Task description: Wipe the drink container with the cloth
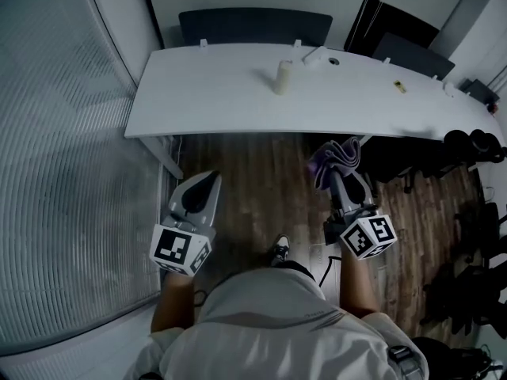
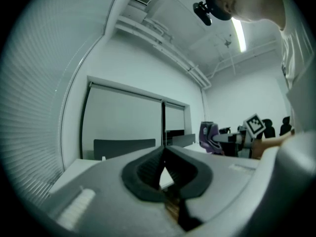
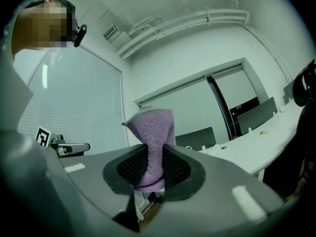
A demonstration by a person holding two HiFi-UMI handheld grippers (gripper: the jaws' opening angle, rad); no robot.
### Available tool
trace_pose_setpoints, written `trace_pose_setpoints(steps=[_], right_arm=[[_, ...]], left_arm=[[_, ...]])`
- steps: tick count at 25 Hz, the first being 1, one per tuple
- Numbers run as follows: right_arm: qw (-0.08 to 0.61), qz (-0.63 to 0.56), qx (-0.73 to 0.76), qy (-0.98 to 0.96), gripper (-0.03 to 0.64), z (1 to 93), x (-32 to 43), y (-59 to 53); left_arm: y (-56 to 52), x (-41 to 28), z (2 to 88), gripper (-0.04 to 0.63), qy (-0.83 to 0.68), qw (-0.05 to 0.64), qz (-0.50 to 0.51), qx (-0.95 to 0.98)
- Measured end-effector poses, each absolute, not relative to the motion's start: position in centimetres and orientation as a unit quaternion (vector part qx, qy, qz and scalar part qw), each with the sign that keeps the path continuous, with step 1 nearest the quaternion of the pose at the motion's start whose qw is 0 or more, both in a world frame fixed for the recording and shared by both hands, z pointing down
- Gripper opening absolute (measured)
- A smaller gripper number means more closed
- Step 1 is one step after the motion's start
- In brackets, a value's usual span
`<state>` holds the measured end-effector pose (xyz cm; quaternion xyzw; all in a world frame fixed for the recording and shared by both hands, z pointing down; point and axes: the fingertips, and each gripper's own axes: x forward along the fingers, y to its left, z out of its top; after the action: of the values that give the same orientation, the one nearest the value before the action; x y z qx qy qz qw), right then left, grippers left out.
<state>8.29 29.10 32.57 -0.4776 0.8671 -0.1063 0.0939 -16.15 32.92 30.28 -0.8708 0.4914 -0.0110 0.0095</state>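
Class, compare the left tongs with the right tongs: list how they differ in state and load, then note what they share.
The left tongs are shut on nothing; the right tongs are shut on a purple cloth. In the head view the left tongs' tip is bare, while the right tongs' tip is hidden under the bunched cloth. Shared: both point toward the white table, short of its edge.

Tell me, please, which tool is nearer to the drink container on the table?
Right, it seems. The right tool, gripping the cloth, is just short of the table edge, below-right of the drink container; the left tool sits farther back, below-left.
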Motion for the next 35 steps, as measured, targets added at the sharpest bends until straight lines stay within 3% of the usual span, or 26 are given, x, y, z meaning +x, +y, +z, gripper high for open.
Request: trace_pose_setpoints(steps=[12,22,35], right_arm=[[0.084,-0.123,-0.437,0.887,0.087,33.4,17.5,13.9],[0.073,-0.161,-0.422,0.889,0.087,36.7,20.9,5.8],[0.039,-0.178,-0.457,0.87,0.087,38.3,15.5,-6.3]], left_arm=[[18.2,-5.8,30.0,0.003,0.513,0.003,-0.017,-0.858],[9.4,-2.0,31.6,0.003,0.518,-0.003,-0.053,-0.854],[-5.5,-5.4,33.7,0.003,0.46,-0.017,-0.06,-0.886]])
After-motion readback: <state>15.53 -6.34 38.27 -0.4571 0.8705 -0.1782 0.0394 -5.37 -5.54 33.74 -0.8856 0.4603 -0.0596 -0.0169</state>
